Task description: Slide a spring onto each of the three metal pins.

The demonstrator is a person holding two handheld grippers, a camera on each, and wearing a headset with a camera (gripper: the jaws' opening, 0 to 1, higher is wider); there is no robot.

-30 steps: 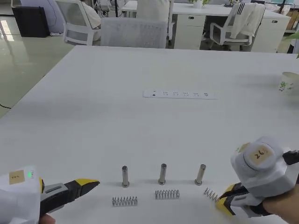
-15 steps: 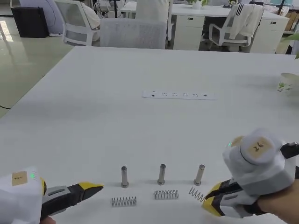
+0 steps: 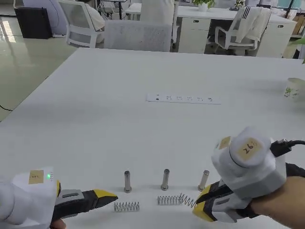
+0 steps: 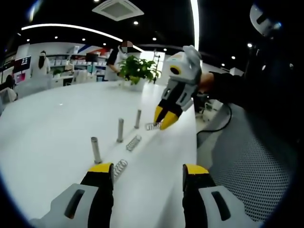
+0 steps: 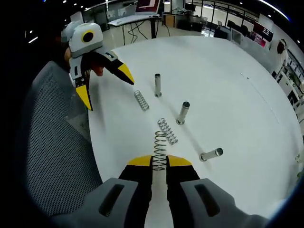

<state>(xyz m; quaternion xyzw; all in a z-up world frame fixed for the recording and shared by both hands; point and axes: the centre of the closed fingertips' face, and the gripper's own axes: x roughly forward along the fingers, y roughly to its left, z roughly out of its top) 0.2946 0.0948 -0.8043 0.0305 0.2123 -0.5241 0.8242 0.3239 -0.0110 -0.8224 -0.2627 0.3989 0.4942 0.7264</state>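
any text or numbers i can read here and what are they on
"26", handwritten, on the round tan sticker atop the right gripper, which holds a spring.
On the left gripper, a small tan sticker: writing too small to read.
On the power strip: markings too small to read.

Shiny metal pins [image 3: 165, 179], matt white table [image 3: 119, 129]

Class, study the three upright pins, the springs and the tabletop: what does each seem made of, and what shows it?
The pins look like metal: grey, satin sheen, bright highlights along the shafts. The springs appear to be thin coiled steel wire, silvery and glinting. The tabletop is smooth white with a faint sheen, probably laminate, though that stays open.
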